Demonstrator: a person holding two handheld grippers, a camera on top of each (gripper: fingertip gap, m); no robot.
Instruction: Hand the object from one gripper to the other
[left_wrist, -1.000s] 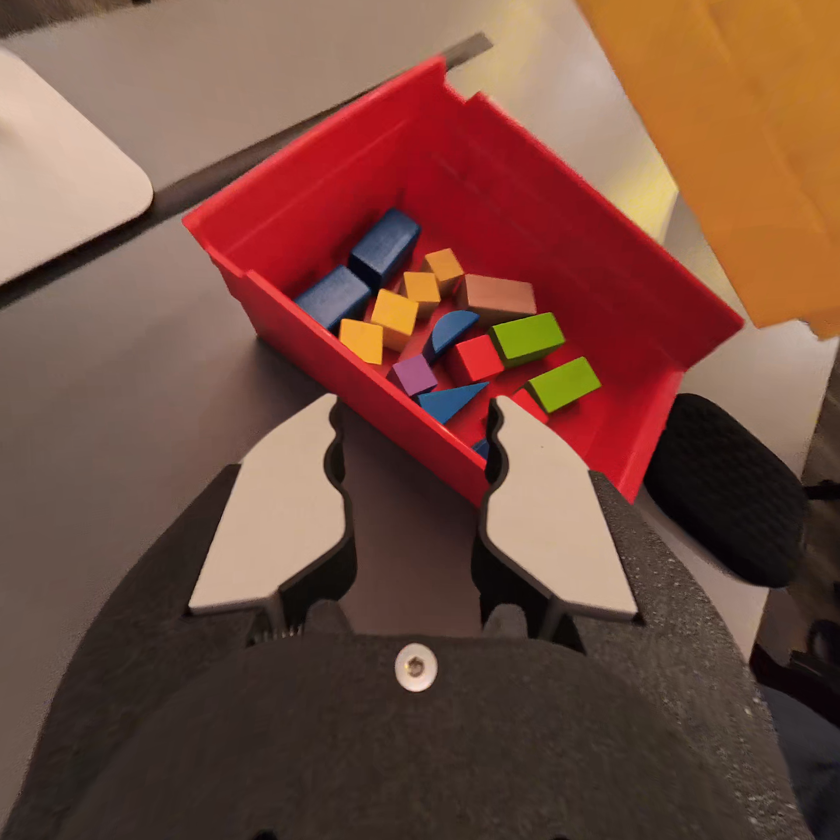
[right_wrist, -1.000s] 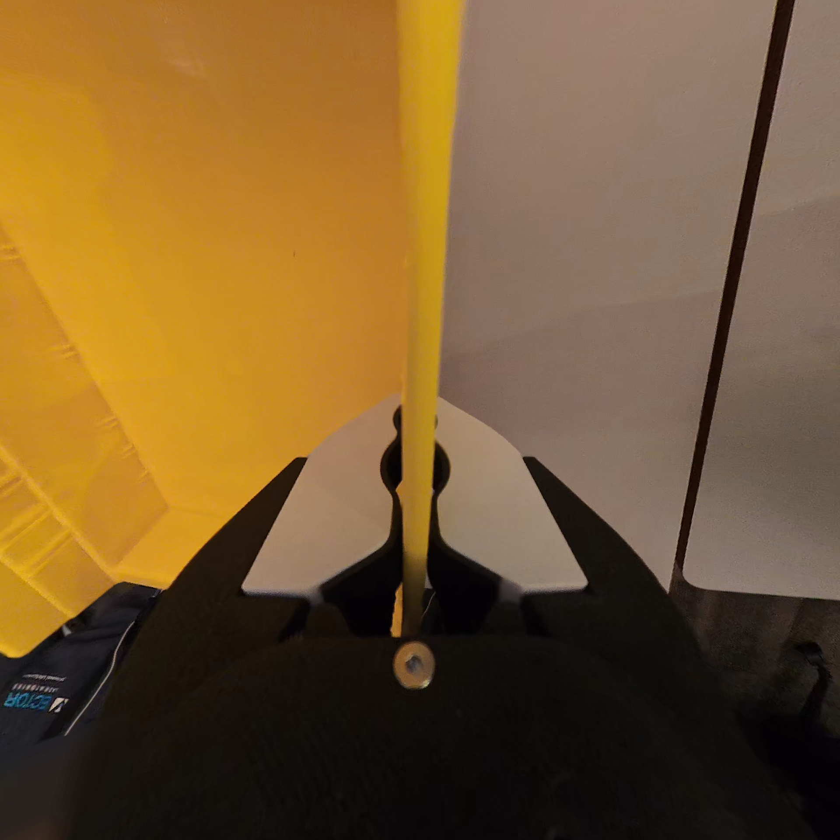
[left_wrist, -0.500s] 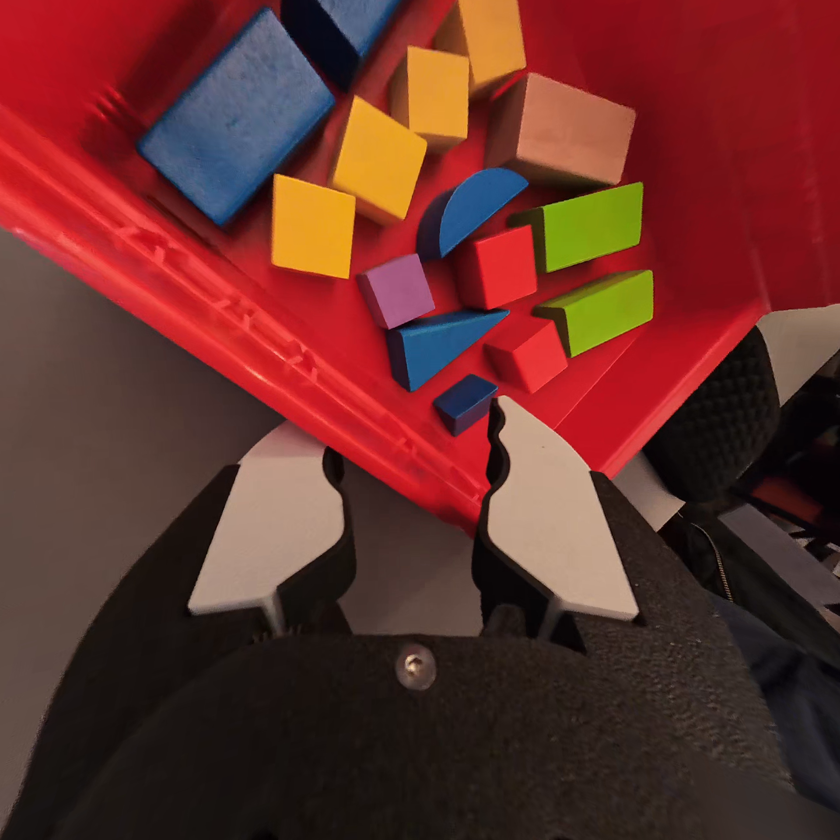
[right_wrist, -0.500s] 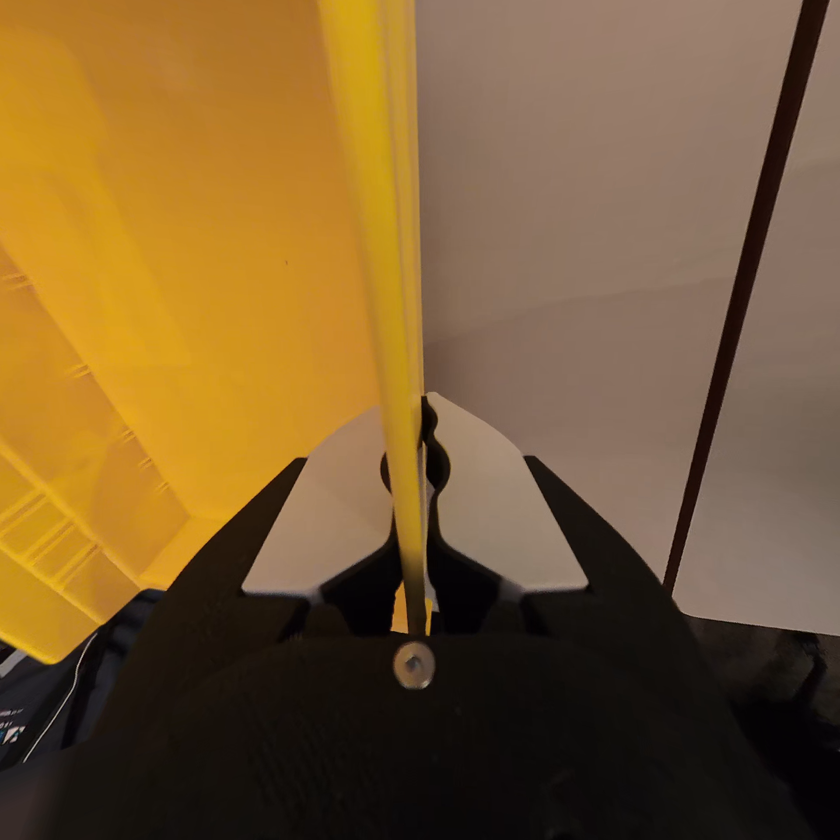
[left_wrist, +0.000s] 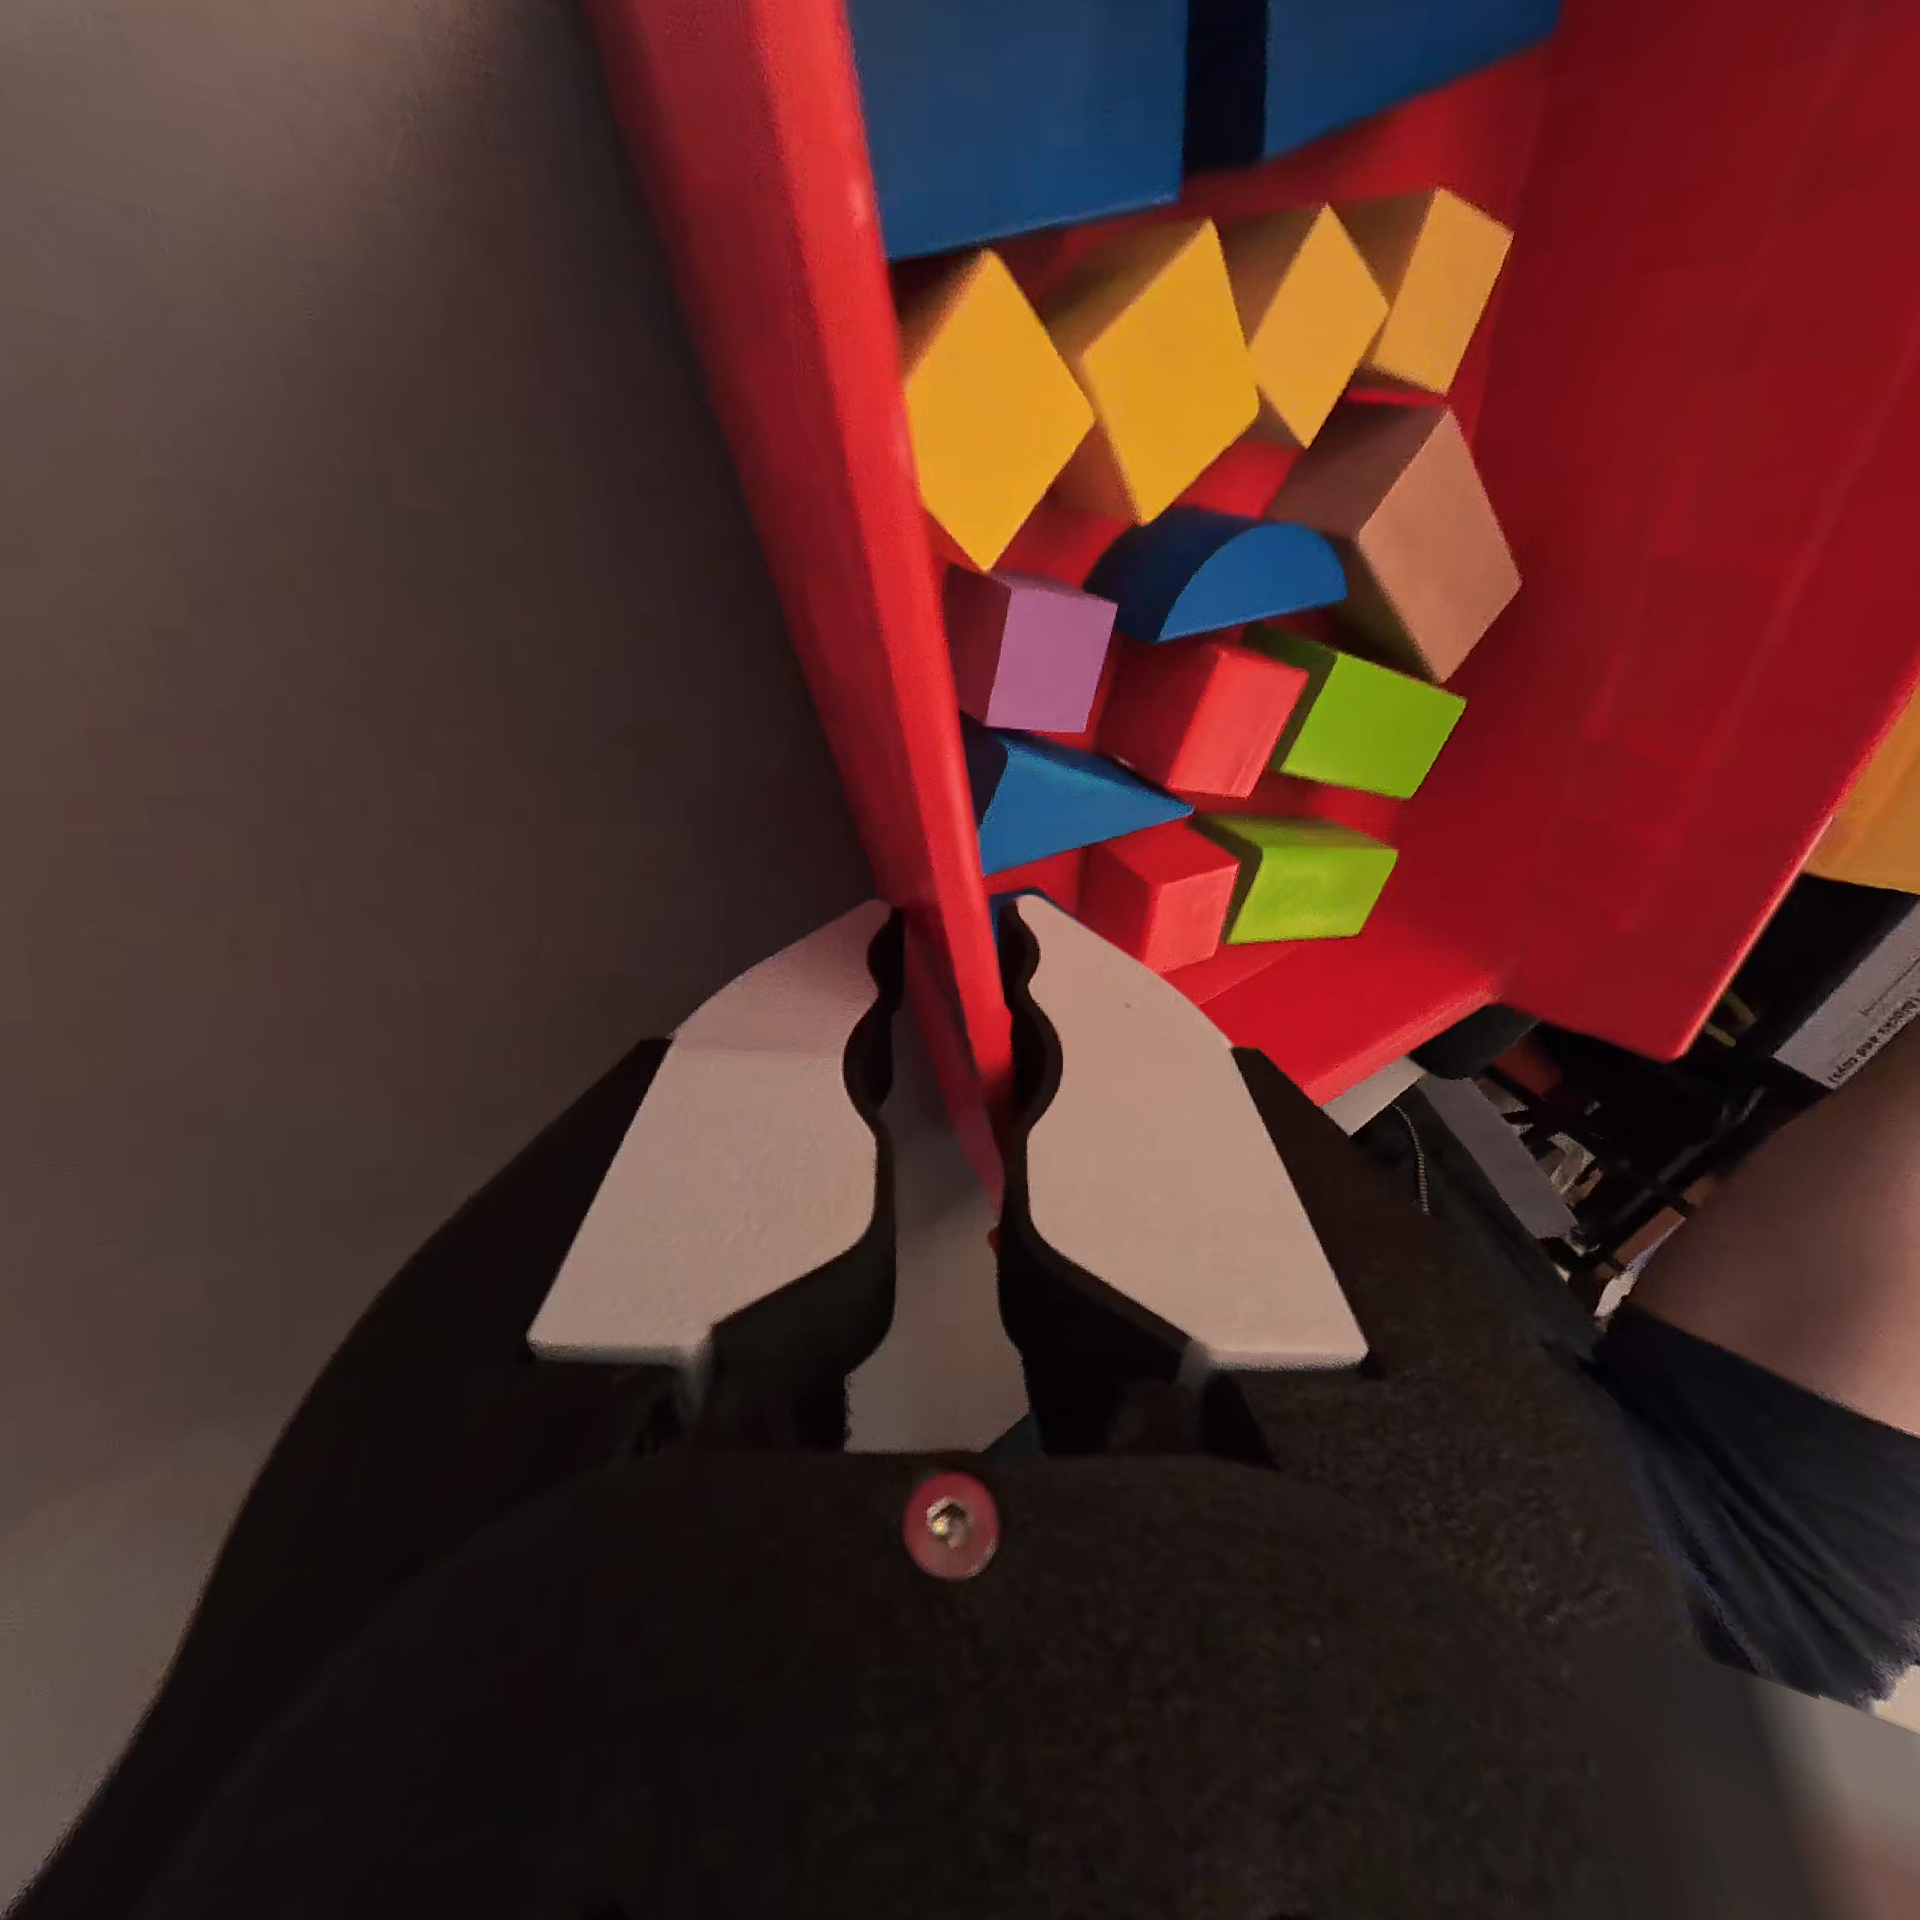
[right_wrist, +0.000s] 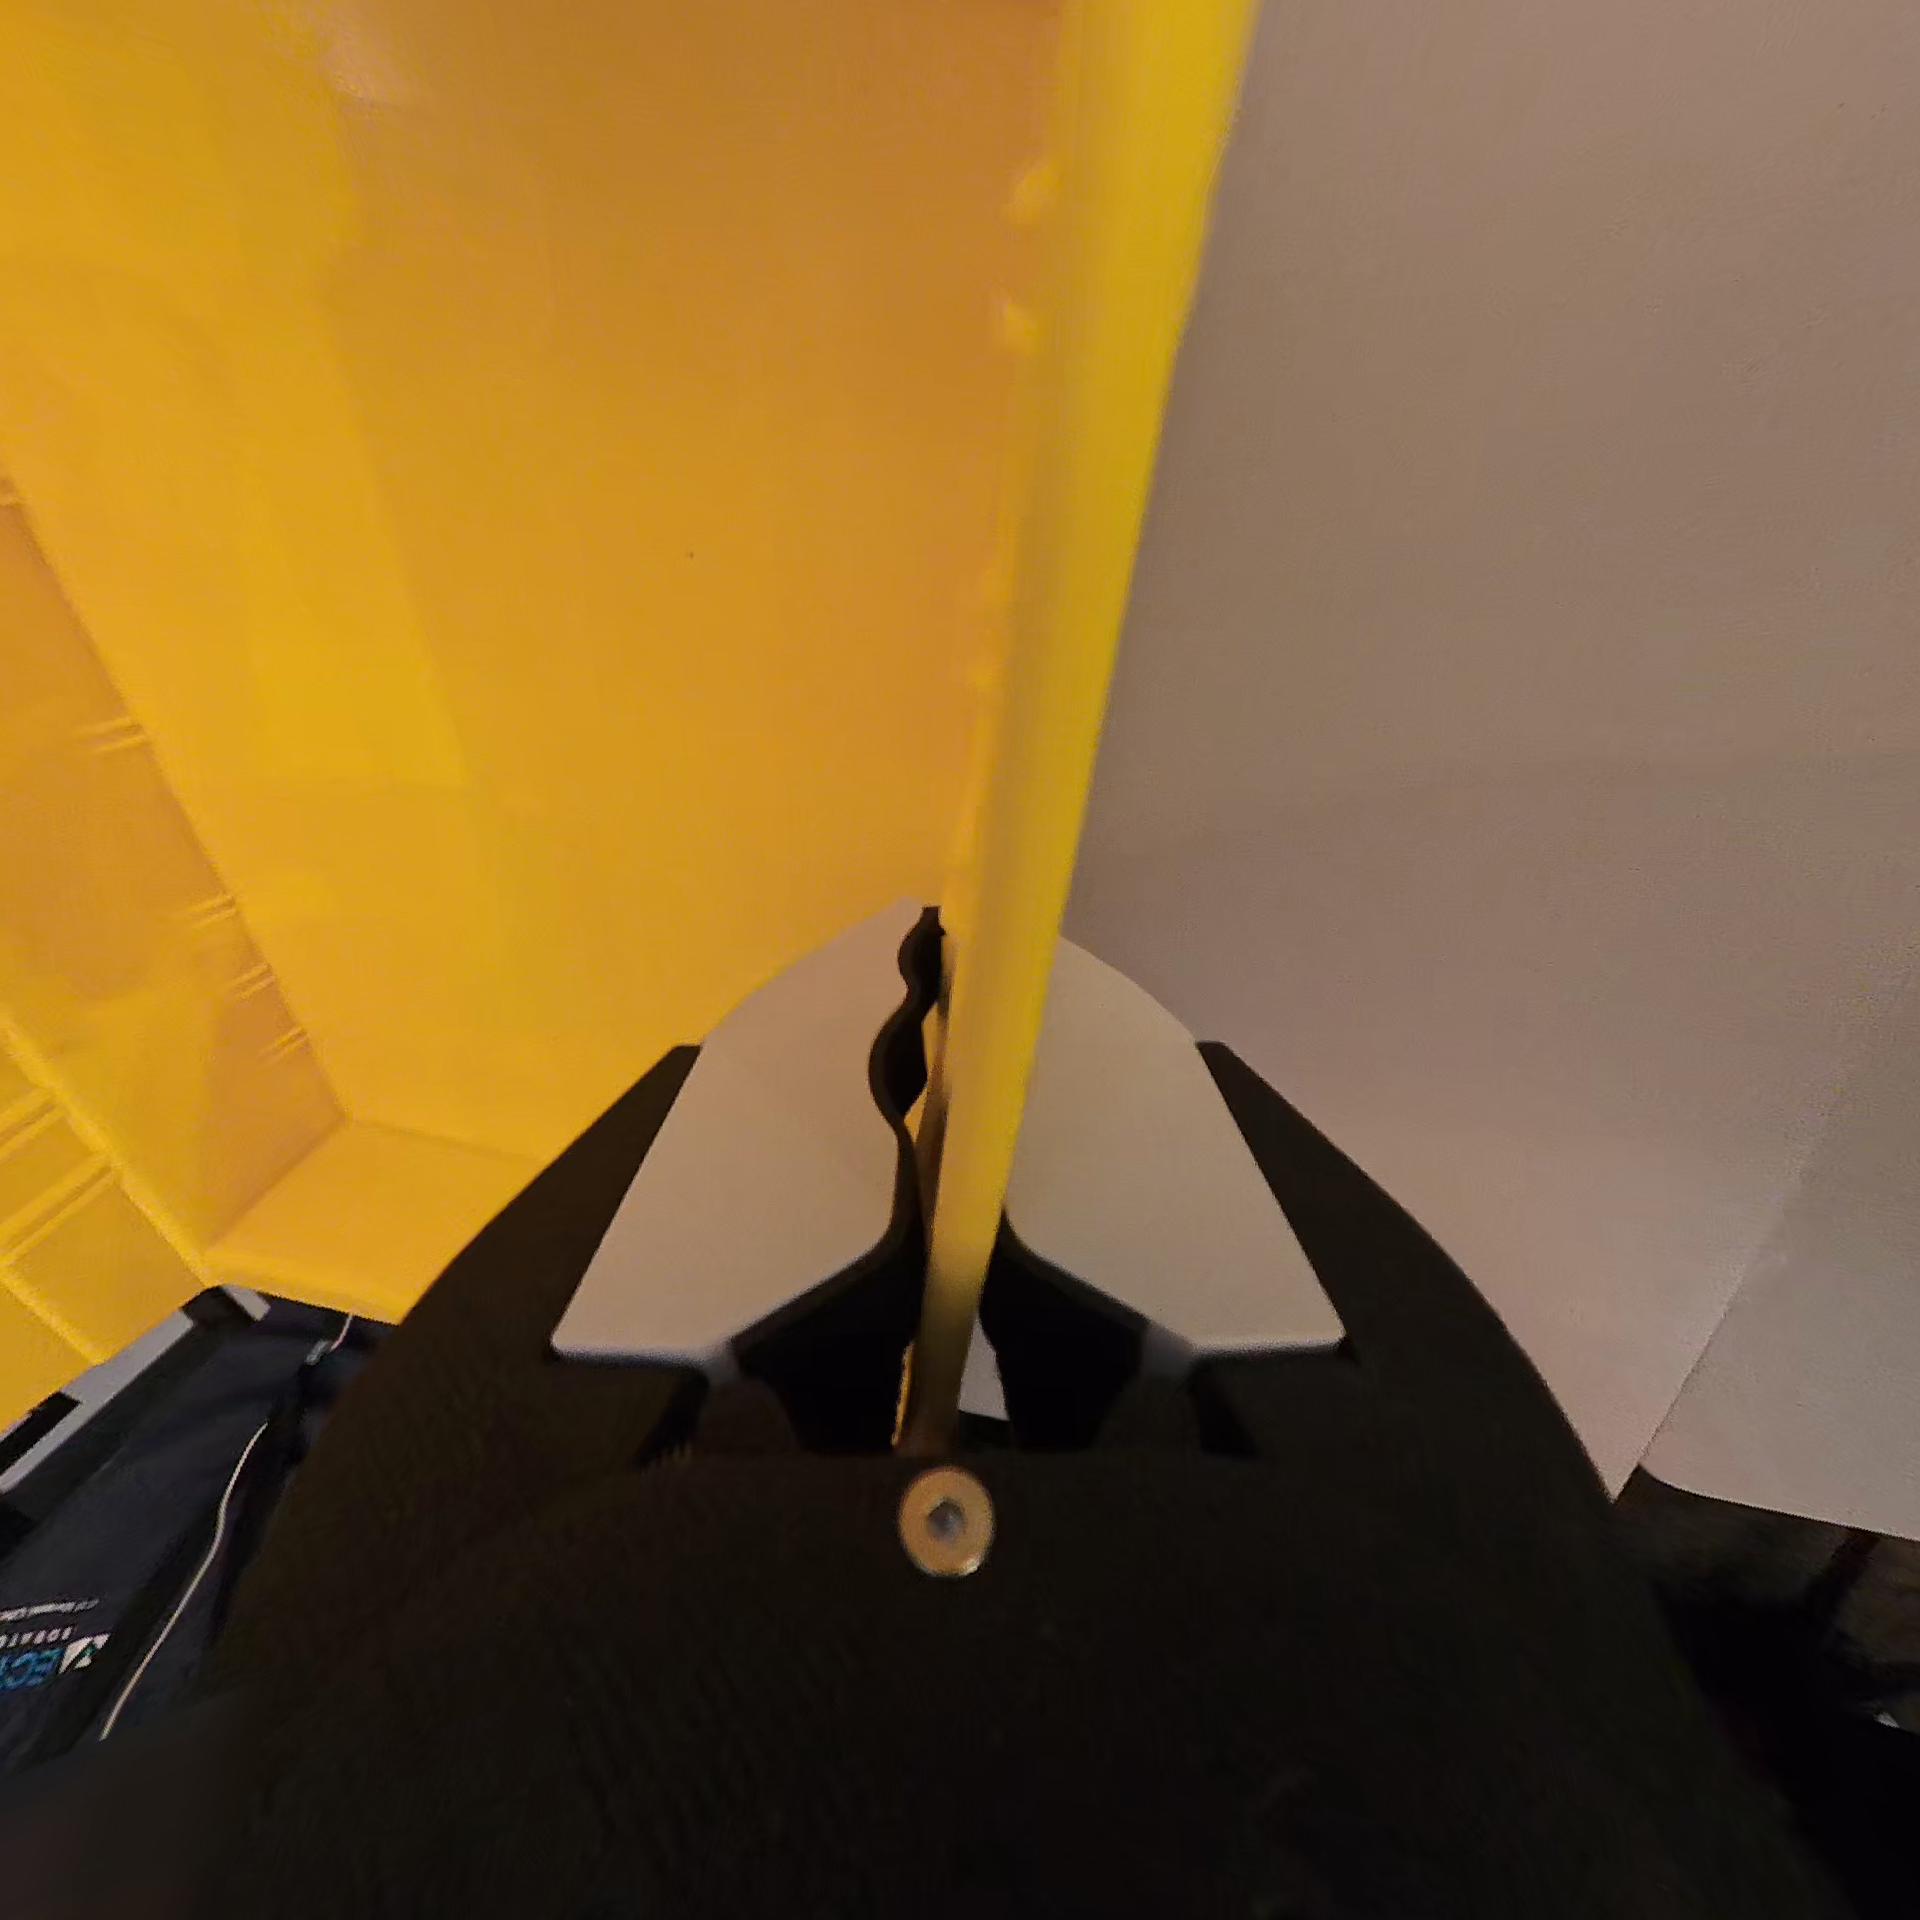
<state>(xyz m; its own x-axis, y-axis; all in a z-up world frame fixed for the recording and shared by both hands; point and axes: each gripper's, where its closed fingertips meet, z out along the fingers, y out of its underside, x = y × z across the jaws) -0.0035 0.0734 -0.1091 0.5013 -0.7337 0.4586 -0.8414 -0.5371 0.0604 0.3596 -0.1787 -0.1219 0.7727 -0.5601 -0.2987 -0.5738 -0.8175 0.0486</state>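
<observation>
A: Report the left gripper (left_wrist: 951, 920).

B: Its jaws straddle the near-left wall of the red bin (left_wrist: 790, 436), one finger outside and one inside. The gap is narrow. The right finger touches the wall; a slit remains beside the left finger, so a full clamp cannot be confirmed.

A: Bin contents?

B: Wooden blocks. Two blue blocks (left_wrist: 1023, 114) lie at the far end. Nearer is a row of four yellow blocks (left_wrist: 992, 416). Nearer still: a tan block (left_wrist: 1429, 530), a blue half-round (left_wrist: 1221, 582), a purple cube (left_wrist: 1044, 665), two red blocks (left_wrist: 1205, 717), two green blocks (left_wrist: 1361, 727) and a blue wedge (left_wrist: 1060, 800). The bin stands on a grey table (left_wrist: 364, 623).

A: Report the right gripper (right_wrist: 961, 914).

B: Closed on the side wall of the yellow bin (right_wrist: 540, 499). The wall runs edge-on between the fingers, from the gripper body to the far end. The bin interior lies left of the wall; a pale surface (right_wrist: 1538, 623) lies right.

A: Anything else in view?

B: An edge of the yellow bin shows at the right of the left wrist view, beyond the red bin.
</observation>
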